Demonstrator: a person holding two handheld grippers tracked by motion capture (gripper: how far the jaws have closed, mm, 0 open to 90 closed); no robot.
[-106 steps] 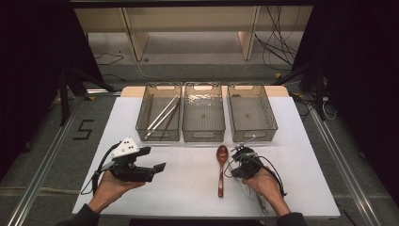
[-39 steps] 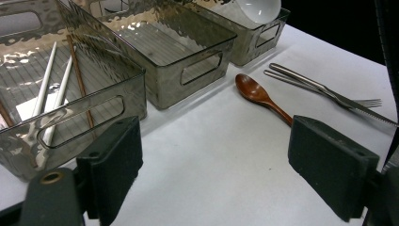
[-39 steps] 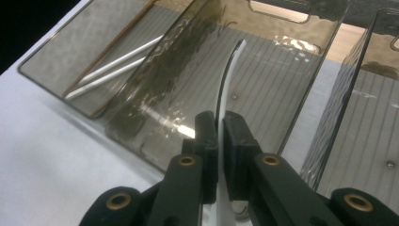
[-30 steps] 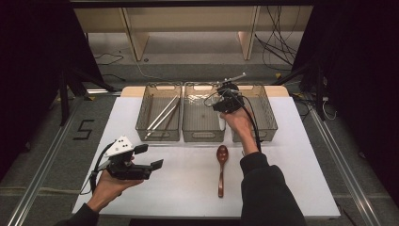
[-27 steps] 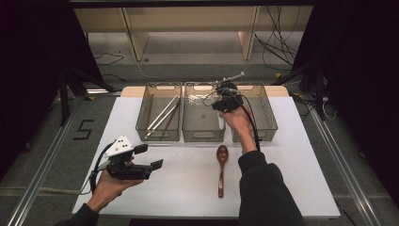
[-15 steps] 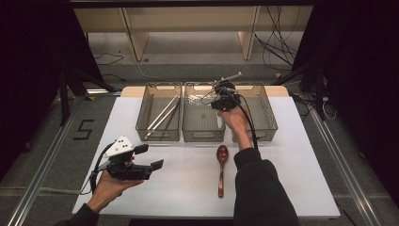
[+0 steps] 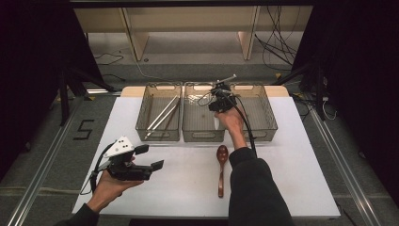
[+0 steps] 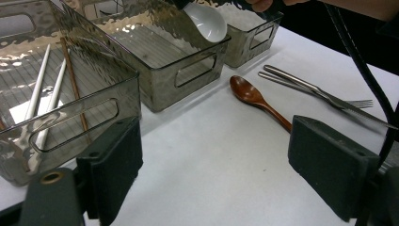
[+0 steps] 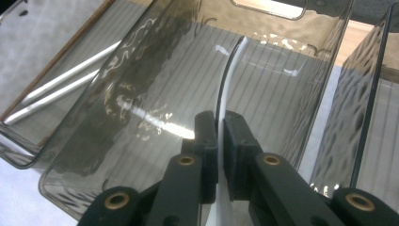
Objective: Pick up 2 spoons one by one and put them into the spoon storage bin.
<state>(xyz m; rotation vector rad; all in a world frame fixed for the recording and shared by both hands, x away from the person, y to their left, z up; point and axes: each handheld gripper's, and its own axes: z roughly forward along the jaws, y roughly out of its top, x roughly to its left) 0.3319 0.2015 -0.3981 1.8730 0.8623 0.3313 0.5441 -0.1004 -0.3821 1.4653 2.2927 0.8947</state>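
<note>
My right gripper (image 7: 219, 101) (image 9: 217, 123) hangs over the middle clear bin (image 7: 201, 137) (image 9: 141, 94), shut on a white spoon (image 9: 229, 70). The spoon's handle runs forward and down into the bin; its bowl (image 8: 207, 21) shows at the bin's rim (image 8: 188, 75). A brown wooden spoon (image 7: 221, 165) (image 8: 256, 96) lies on the white table in front of the bins. My left gripper (image 7: 150, 157) (image 8: 219, 165) rests open at the front left, with nothing between its jaws.
The left bin (image 7: 159, 136) (image 8: 70, 117) holds white and brown chopsticks (image 8: 44, 89). A right bin (image 7: 263, 134) stands beside the middle one. A metal fork and knife (image 8: 320, 92) lie on the table past the wooden spoon. The white table (image 7: 291, 179) ends near the person.
The right gripper has gone from the table's front, beside the wooden spoon, up to the middle bin with the white spoon, and has sunk slightly there. The left gripper has stayed put.
</note>
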